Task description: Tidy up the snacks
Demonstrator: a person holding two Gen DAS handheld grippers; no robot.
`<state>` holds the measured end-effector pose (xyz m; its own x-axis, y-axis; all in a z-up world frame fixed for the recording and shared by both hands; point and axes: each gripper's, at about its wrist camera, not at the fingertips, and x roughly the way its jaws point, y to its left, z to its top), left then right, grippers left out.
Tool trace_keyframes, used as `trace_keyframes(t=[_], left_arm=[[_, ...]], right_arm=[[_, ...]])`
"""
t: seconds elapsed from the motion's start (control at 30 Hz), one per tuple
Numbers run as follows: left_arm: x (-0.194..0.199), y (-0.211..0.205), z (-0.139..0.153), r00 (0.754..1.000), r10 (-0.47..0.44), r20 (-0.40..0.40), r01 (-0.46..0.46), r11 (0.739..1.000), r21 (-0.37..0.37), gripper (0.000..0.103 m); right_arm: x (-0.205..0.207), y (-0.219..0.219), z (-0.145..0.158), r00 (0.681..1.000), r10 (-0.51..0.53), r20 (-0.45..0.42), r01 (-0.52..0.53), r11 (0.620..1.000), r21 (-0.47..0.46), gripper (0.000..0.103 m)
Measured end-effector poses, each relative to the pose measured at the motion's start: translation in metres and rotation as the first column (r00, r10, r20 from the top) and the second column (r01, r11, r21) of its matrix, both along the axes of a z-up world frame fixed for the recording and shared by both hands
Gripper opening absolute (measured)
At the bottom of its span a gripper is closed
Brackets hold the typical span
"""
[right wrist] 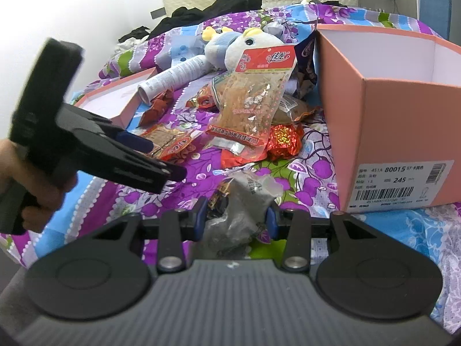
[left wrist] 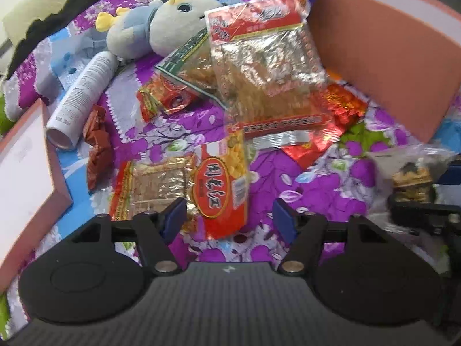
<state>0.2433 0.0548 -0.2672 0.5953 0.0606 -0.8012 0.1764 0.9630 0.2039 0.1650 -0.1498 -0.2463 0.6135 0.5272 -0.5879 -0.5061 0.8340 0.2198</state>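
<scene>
1. Gaping wide, the left gripper [left wrist: 227, 219] hangs over the bed [left wrist: 302, 181], its jaws holding nothing.
2. Just ahead of those jaws lies a red-and-yellow snack packet [left wrist: 222, 190]; beyond it, more snacks lie piled.
3. The right gripper [right wrist: 236, 216] has its jaws pinched on a clear crinkled snack bag [right wrist: 242, 201].
4. A pink box [right wrist: 383, 124] stands open to the right of those jaws, beside the pile.

I see a soft blue and white toy [left wrist: 161, 26] lying on the flowery bed cover [left wrist: 288, 178]. Just beside it lies a white spray can [left wrist: 83, 95]. Black clothes [right wrist: 219, 3] sit far back.
</scene>
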Motion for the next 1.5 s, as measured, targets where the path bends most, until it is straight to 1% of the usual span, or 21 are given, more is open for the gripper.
trace_keyframes(t=[0.03,0.1,0.13,0.17,0.2,0.23,0.27,0.33,0.4,0.53,0.6,0.67,0.77,0.8,1.03,1.17,1.27,1.3,1.37,1.5], left_arm=[[0.002,-0.001,-0.003,1.0,0.008,0.003,-0.008,1.0,0.021,0.062],[0.004,0.0,-0.006,1.0,0.025,0.017,-0.026,0.999,0.031,0.059],[0.006,0.001,-0.007,0.999,0.045,0.028,-0.046,0.998,0.037,0.051],[0.008,0.003,-0.008,0.997,0.072,0.038,-0.073,0.996,0.046,0.046],[0.01,0.005,-0.007,0.995,0.089,0.045,-0.091,0.995,0.045,0.037],[0.011,0.007,-0.006,0.993,0.106,0.051,-0.108,0.994,0.033,0.018],[0.014,0.009,-0.006,0.993,0.113,0.043,-0.114,0.993,0.018,0.008],[0.015,0.01,-0.005,0.99,0.128,0.051,-0.129,0.991,0.026,0.003],[0.014,0.01,-0.002,0.988,0.144,0.06,-0.145,0.989,0.015,0.002],[0.004,0.012,0.02,0.979,0.18,0.097,-0.177,0.983,-0.038,0.0],[-0.004,0.013,0.036,0.973,0.202,0.115,-0.193,0.977,-0.085,0.0],[-0.016,0.012,0.054,0.965,0.211,0.152,-0.194,0.974,-0.12,0.0],[-0.033,0.016,0.083,0.946,0.262,0.191,-0.22,0.951,-0.217,0.0],[-0.038,0.015,0.09,0.942,0.268,0.201,-0.218,0.946,-0.238,0.0],[-0.077,-0.004,0.142,0.924,0.276,0.265,-0.174,0.92,-0.352,0.0],[-0.1,-0.018,0.166,0.917,0.272,0.291,-0.143,0.906,-0.397,0.0],[-0.119,-0.027,0.179,0.917,0.273,0.292,-0.125,0.89,-0.439,0.0],[-0.125,-0.032,0.183,0.917,0.268,0.295,-0.116,0.888,-0.446,0.0],[-0.138,-0.042,0.19,0.92,0.25,0.302,-0.097,0.892,-0.44,0.0],[-0.157,-0.06,0.199,0.926,0.219,0.307,-0.061,0.89,-0.452,0.0]], right_arm=[[0.0,0.001,0.0,1.0,0.001,0.001,-0.001,1.0,-0.001,0.043],[0.0,0.001,0.001,1.0,0.005,0.006,-0.005,1.0,-0.004,0.043],[0.0,0.001,0.001,1.0,0.005,0.005,-0.005,1.0,-0.003,0.043],[0.0,0.001,0.0,1.0,0.006,0.004,-0.006,1.0,-0.001,0.043],[0.001,0.0,0.0,1.0,0.006,0.001,-0.006,1.0,0.003,0.043],[0.001,0.0,0.001,1.0,0.006,-0.002,-0.006,1.0,0.004,0.042],[0.001,-0.001,0.002,1.0,0.008,-0.002,-0.008,1.0,0.004,0.042],[0.001,-0.001,0.004,1.0,0.009,0.0,-0.009,1.0,0.002,0.042],[0.0,-0.001,0.006,1.0,0.01,0.001,-0.01,1.0,-0.002,0.042],[-0.003,-0.005,0.017,1.0,-0.004,0.004,0.004,1.0,0.009,0.042],[-0.005,-0.006,0.026,1.0,-0.007,0.021,0.007,1.0,0.01,0.042],[-0.009,-0.007,0.035,0.999,-0.01,0.037,0.01,1.0,0.012,0.042],[-0.014,-0.009,0.051,0.998,-0.017,0.057,0.016,1.0,0.015,0.042],[-0.016,-0.009,0.056,0.998,-0.019,0.067,0.018,1.0,0.015,0.042],[-0.027,-0.019,0.097,0.992,-0.043,0.118,0.039,0.999,0.038,0.042],[-0.034,-0.026,0.113,0.989,-0.064,0.132,0.057,0.997,0.051,0.042],[-0.04,-0.034,0.125,0.987,-0.102,0.127,0.094,0.993,0.068,0.042],[-0.043,-0.037,0.128,0.985,-0.111,0.13,0.102,0.992,0.072,0.042],[-0.049,-0.043,0.134,0.983,-0.126,0.136,0.117,0.991,0.072,0.042],[-0.063,-0.055,0.144,0.978,-0.156,0.14,0.148,0.986,0.071,0.042]])
